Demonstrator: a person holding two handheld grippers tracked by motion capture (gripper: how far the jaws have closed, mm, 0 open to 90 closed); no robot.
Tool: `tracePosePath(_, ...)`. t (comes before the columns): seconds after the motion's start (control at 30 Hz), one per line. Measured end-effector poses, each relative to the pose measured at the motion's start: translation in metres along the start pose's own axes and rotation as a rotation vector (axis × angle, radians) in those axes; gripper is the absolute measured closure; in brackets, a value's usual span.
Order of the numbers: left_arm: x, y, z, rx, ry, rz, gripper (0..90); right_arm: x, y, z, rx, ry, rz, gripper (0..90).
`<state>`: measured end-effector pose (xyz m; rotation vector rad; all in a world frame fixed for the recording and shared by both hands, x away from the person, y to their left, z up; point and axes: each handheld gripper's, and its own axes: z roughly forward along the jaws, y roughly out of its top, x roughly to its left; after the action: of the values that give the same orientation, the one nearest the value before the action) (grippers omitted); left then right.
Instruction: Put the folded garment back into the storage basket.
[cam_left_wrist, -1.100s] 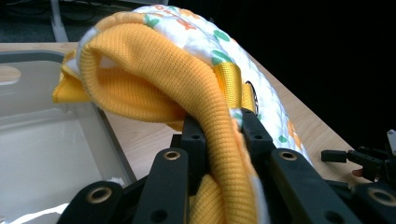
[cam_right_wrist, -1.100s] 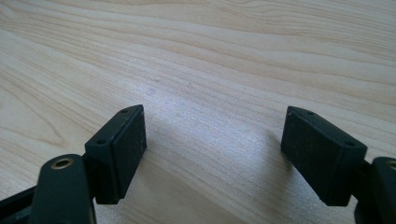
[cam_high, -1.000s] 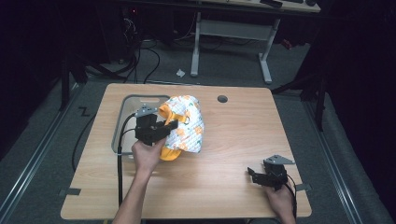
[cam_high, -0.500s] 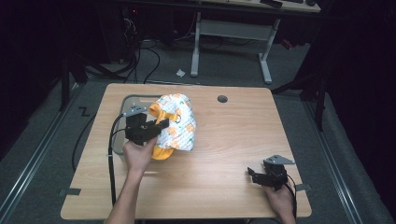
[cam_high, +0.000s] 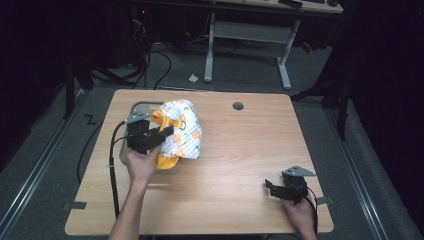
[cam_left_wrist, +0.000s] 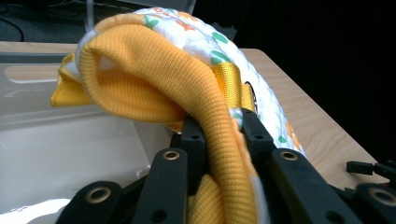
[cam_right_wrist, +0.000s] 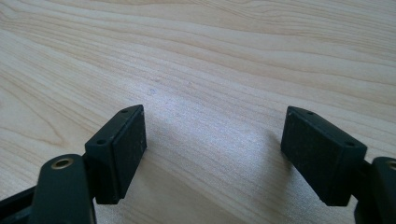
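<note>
Wooden surface in a dark room, left gripper clamped on the yellow ribbed edge of a printed quilted garment bunched over a grey tray ahead of it, right gripper wide open, holding nothing, low over bare wood well apart from the garment.

white printed garment with yellow ribbed trim — bunched over clear bin

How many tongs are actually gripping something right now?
1. The left tongs are shut on the orange cuff of the baby garment over the bin; the right tongs sit open above bare table.
</note>
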<state>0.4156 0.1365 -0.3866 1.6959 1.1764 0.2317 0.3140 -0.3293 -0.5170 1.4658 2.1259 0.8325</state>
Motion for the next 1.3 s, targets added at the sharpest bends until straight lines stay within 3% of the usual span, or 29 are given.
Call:
tracePosePath(0.77,0.039,-0.001,-0.007,0.034,0.072,-0.030,75.1,0.000,0.000,0.000,0.001,-0.002,0.002,22.6)
tracePosePath(1.3,0.060,-0.006,0.016,0.137,0.125,-0.029,75.2,0.000,0.000,0.000,-0.001,-0.003,0.002,22.7)
